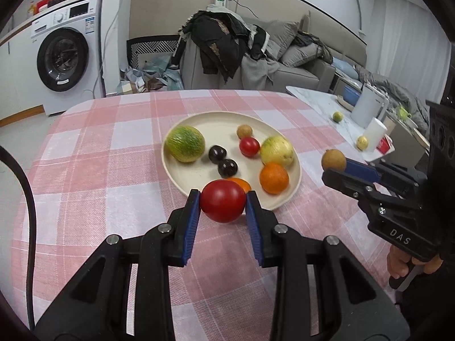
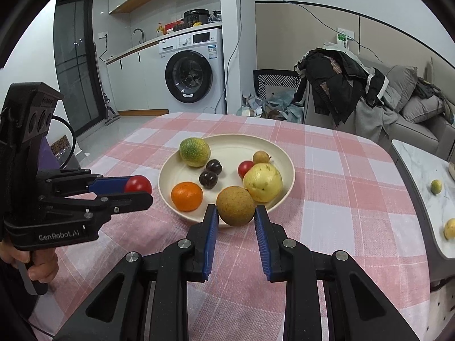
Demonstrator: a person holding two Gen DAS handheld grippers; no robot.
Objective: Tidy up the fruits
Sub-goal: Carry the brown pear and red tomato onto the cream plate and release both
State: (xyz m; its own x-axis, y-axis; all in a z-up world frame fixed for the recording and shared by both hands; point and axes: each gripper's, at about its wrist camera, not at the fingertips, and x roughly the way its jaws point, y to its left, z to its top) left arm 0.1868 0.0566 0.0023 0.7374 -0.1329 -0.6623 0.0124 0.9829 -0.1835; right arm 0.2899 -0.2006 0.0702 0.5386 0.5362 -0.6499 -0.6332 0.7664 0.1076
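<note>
A cream plate (image 1: 196,120) (image 2: 280,153) on the pink checked tablecloth holds a green melon-like fruit (image 1: 185,143) (image 2: 194,152), two dark plums (image 1: 217,153) (image 2: 208,178), a small red tomato (image 1: 249,147) (image 2: 245,168), a yellow-green fruit (image 1: 276,150) (image 2: 263,182), oranges (image 1: 273,177) (image 2: 186,196) and a small brown fruit (image 1: 244,131) (image 2: 261,157). My left gripper (image 1: 223,200) (image 2: 142,189) is shut on a red tomato (image 1: 222,200) (image 2: 138,184) at the plate's near edge. My right gripper (image 2: 236,211) (image 1: 331,167) is shut on a brown round fruit (image 2: 235,205) (image 1: 333,159), above the plate's rim.
A marble side table (image 1: 321,105) (image 2: 421,167) to the right carries two small loose fruits (image 1: 337,116) (image 2: 436,186), a white cup (image 1: 375,135) and a jug. Behind the table stand a sofa with clothes and a washing machine (image 1: 66,56). A black cable (image 1: 28,199) runs at left.
</note>
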